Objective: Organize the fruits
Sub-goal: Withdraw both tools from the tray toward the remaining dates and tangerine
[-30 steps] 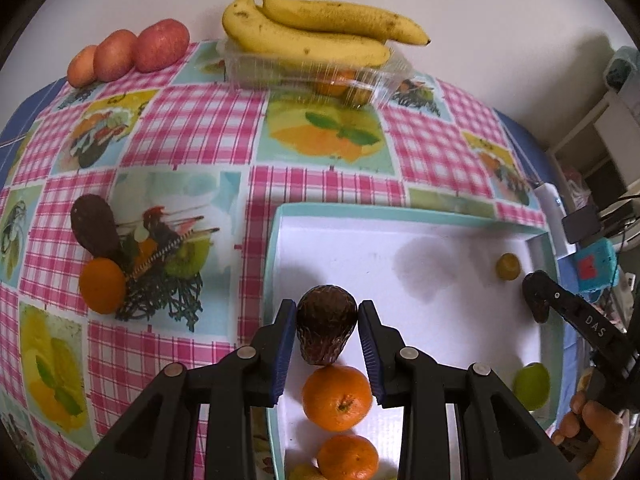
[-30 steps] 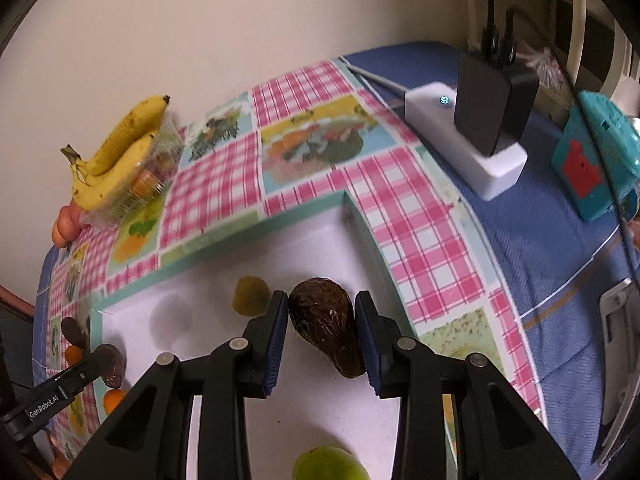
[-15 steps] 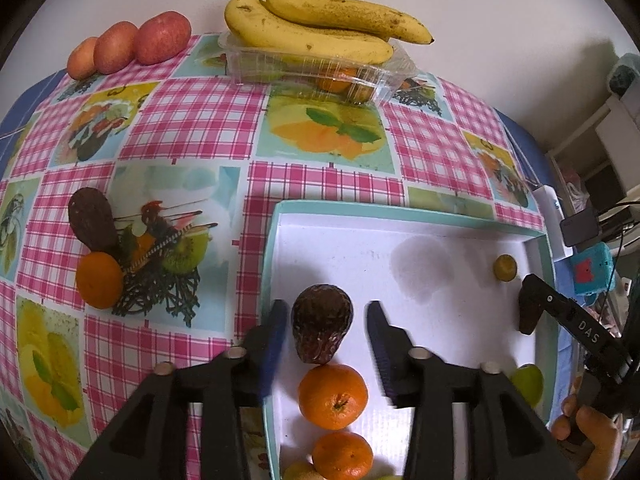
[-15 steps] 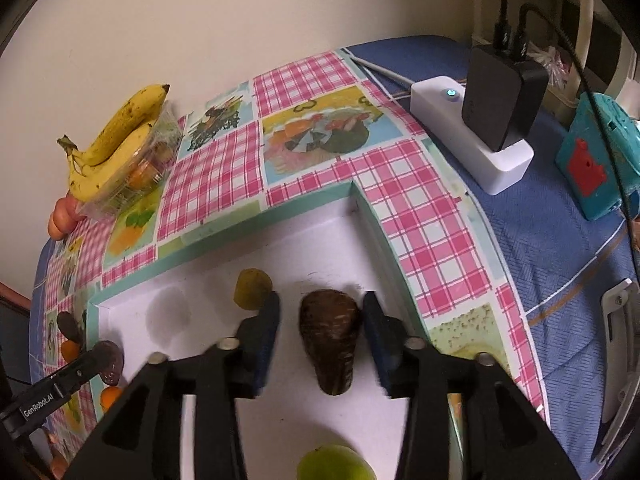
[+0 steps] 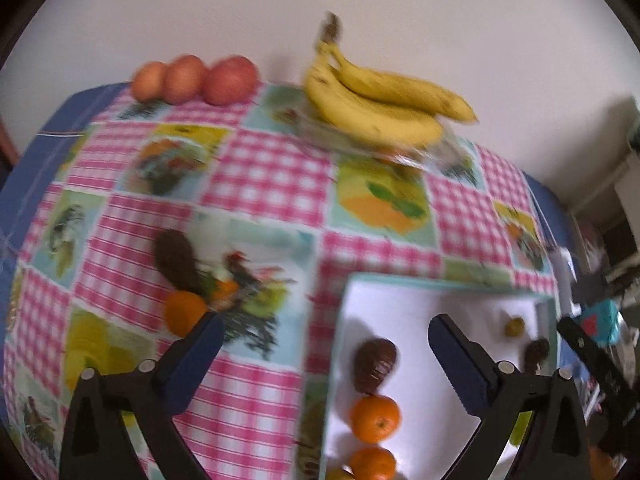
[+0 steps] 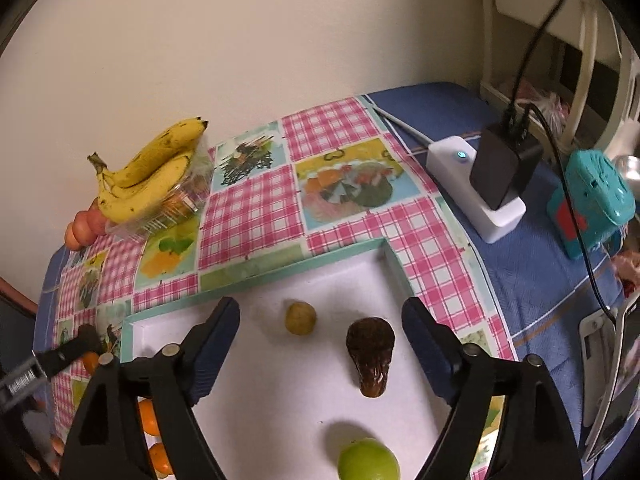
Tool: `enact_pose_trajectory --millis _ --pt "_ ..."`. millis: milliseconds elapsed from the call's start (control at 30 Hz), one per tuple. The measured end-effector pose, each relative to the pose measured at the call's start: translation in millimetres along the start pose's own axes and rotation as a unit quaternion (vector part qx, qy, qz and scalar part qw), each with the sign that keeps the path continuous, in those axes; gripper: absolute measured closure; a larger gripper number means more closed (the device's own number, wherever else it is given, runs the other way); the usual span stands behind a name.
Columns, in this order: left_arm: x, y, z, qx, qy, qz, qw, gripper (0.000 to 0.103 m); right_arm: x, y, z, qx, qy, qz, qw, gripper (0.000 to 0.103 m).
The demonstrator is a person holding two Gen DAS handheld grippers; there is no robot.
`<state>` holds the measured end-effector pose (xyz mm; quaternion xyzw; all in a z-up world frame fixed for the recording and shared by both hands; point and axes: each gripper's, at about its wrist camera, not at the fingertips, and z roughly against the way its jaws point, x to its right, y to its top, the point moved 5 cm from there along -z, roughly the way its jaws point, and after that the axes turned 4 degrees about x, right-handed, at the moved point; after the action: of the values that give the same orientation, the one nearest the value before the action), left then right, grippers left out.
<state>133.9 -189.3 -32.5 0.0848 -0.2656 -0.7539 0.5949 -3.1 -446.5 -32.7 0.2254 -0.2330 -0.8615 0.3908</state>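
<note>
- Left gripper (image 5: 322, 334): jaws spread, empty.
- Right gripper (image 6: 320, 316): same.
- Loose avocado (image 5: 176, 258), far left: probably soft, bruisable; grip lightly across belly.

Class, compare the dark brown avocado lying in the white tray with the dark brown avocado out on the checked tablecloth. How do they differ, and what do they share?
The dark brown avocado in the white tray lies inside the white tray with a teal rim; the dark brown avocado on the checked tablecloth lies outside it. The tray avocado is next to two oranges in a row; the tablecloth avocado is next to a single orange. Both are dark, pear-shaped and ungripped.
</note>
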Motion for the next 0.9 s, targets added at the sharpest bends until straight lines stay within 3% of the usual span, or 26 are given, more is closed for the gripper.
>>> enact_pose_trajectory --millis 33,67,233,433,700,900 --pt "-8 4 2 0.008 0.013 0.009 0.9998 0.000 -2 -1 -1 -0.001 -0.002 0.006 1.000 0.007" --pt "-14 6 3 0.012 0.022 0.015 0.9996 0.000 -5 -3 -3 -0.003 -0.006 0.013 1.000 0.006" --pt "-51 18 11 0.031 0.046 0.069 0.9961 0.000 -18 -11 -16 -0.020 -0.014 0.028 0.999 0.006" --pt "-91 28 22 0.044 0.063 0.110 0.9910 0.000 -54 -21 -25 -0.034 0.016 0.039 0.999 0.006" --pt "-131 36 43 0.066 0.097 0.131 0.9844 0.000 -131 -38 -23 -0.044 0.076 0.080 0.993 0.006" --pt "-157 40 61 0.084 0.137 0.117 0.9801 0.000 -186 -50 -18 -0.050 0.105 0.112 0.987 0.006"
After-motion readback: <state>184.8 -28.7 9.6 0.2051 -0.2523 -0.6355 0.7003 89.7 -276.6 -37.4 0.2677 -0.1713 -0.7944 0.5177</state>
